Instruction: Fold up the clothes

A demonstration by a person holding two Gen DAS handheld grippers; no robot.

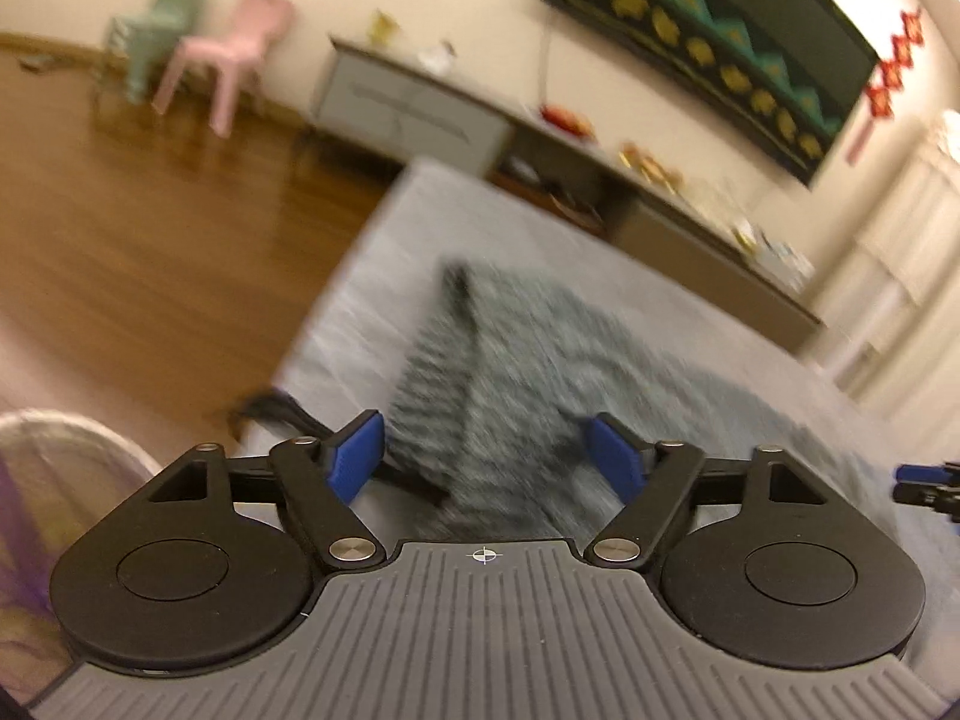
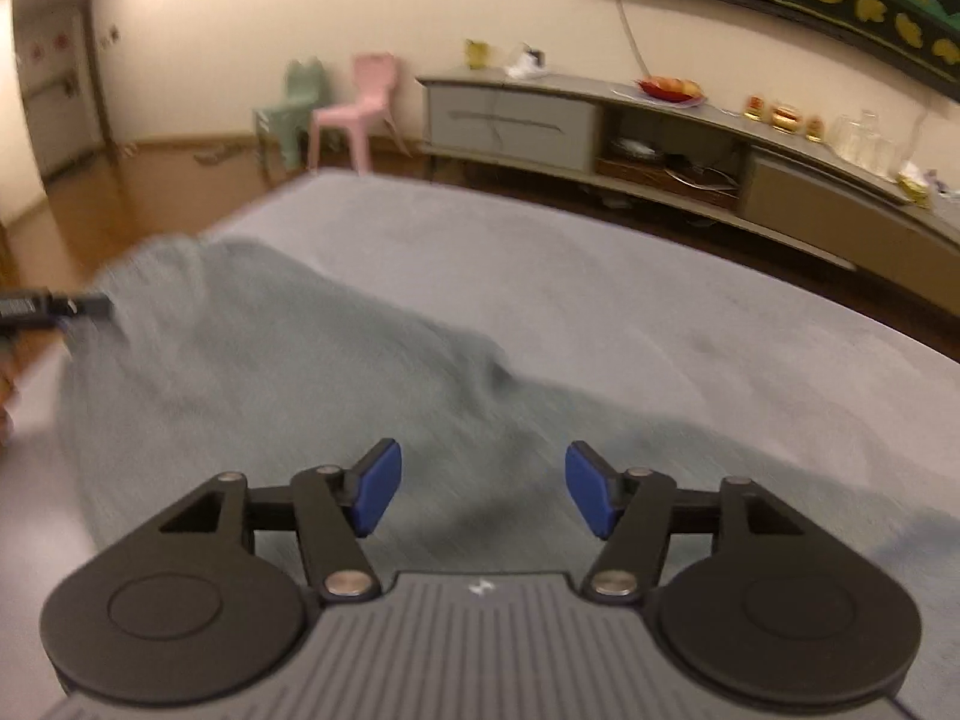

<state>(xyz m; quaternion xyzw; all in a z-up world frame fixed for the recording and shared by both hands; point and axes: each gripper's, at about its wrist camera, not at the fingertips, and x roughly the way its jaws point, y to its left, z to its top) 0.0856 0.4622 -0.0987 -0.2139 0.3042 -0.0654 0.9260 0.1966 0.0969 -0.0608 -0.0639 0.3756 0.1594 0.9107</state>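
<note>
1. Left wrist view: the left gripper [image 1: 485,461] points down over a grey-green knitted garment [image 1: 510,372] that lies on a grey bed cover [image 1: 630,264].
2. Its blue pads [image 1: 357,456] stand apart, and nothing is pressed between them; the cloth lies beyond and below the gap.
3. The garment looks ribbed along one strip, with a dark edge running up to a peaked corner. The rest of it spreads to the right in soft folds. Motion blur hides the finer weave.
4. At the right edge of this view, the tip of the right gripper [image 1: 924,483] shows just above the cloth.
5. Beyond the bed are a wooden floor [image 1: 150,228], a pink chair [image 1: 234,54] beside a green chair [image 1: 162,24], a long low cabinet [image 1: 420,108] and a dark wall hanging [image 1: 720,42].
6. Right wrist view: the right gripper [image 2: 483,495] hovers over the same garment [image 2: 270,372], which lies in a long heap across the near part of the bed cover [image 2: 600,276].
7. Its pads [image 2: 378,495] are apart too, with no cloth clamped.
8. Here the garment appears plain grey-green, rumpled, with a ridge running from upper left toward the lower right.
9. The left gripper's [image 2: 54,307] dark tip shows at the left edge, at the garment's far end; whether it touches the cloth I cannot tell.
10. The cabinet [image 2: 540,114] carries a red dish of fruit [image 2: 669,87].
</note>
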